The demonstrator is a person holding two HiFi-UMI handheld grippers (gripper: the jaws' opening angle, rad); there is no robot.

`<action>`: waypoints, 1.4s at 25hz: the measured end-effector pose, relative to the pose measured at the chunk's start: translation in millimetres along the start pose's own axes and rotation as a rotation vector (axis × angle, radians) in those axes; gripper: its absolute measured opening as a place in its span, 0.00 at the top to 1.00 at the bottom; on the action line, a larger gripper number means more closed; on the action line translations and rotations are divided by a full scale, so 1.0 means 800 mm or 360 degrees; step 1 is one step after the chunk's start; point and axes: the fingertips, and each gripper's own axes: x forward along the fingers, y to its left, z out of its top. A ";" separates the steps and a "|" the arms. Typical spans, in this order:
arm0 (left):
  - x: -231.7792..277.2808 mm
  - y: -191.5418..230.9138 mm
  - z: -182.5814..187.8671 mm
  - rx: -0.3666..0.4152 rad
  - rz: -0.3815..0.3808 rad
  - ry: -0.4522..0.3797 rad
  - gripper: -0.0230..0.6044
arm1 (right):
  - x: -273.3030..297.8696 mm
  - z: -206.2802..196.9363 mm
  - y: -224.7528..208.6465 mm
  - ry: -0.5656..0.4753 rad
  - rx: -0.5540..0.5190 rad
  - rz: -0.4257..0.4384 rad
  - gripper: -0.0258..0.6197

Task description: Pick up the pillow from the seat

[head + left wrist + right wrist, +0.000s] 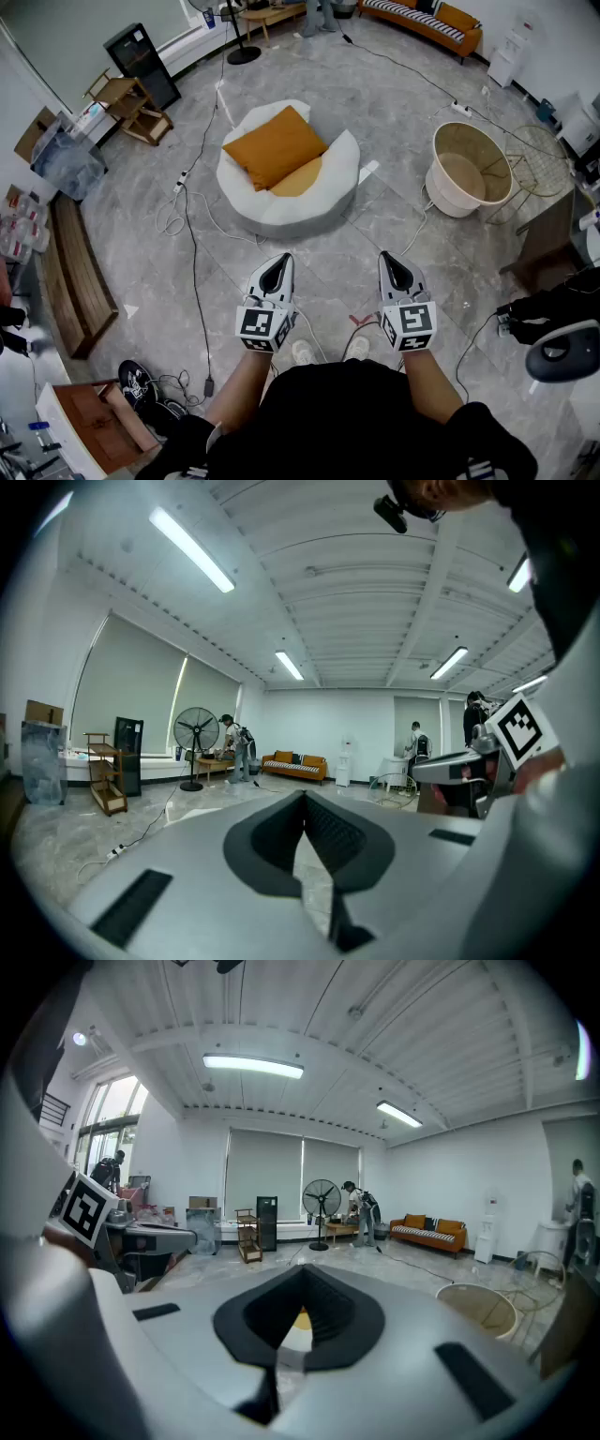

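**Both grippers shut and empty, pillow on the seat ahead**

The left gripper (277, 264) and right gripper (393, 263) are held side by side at waist height. Each has its jaws closed together with nothing between them. Each carries a cube (262, 327) printed with black-and-white square markers, the only clear print in view.

Below them is a grey marble-look floor (394, 122), crossed by thin cables (194, 272) that run to a power strip (461, 109). Straight ahead, well apart from both grippers, stands a round white seat (323, 202). The orange pillow (275, 147) lies on its top, tilted toward the left, over a paler orange patch.

To the right of the seat is a cream tub (469, 171), tipped on its side, with a wire basket (539, 159) just beside it. On the left are a wooden bench (80, 281), a low wooden shelf (131, 108) and a black cabinet (142, 64). An orange sofa (422, 21) stands along the far wall. The room is large and white-walled, with strip lights and drawn blinds. A standing fan (195, 731) is near the windows, with a person beside it.
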 end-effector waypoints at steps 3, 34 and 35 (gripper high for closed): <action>-0.003 0.007 0.002 0.0017 -0.0013 -0.0002 0.94 | 0.003 -0.002 0.007 0.0009 -0.0007 -0.0012 0.96; 0.078 0.093 0.029 0.0071 0.0031 -0.0015 0.94 | 0.126 0.040 0.002 -0.0177 -0.0011 0.0115 0.95; 0.090 0.096 0.030 0.0064 0.0041 -0.0014 0.94 | 0.136 0.042 -0.006 -0.0175 -0.0020 0.0127 0.95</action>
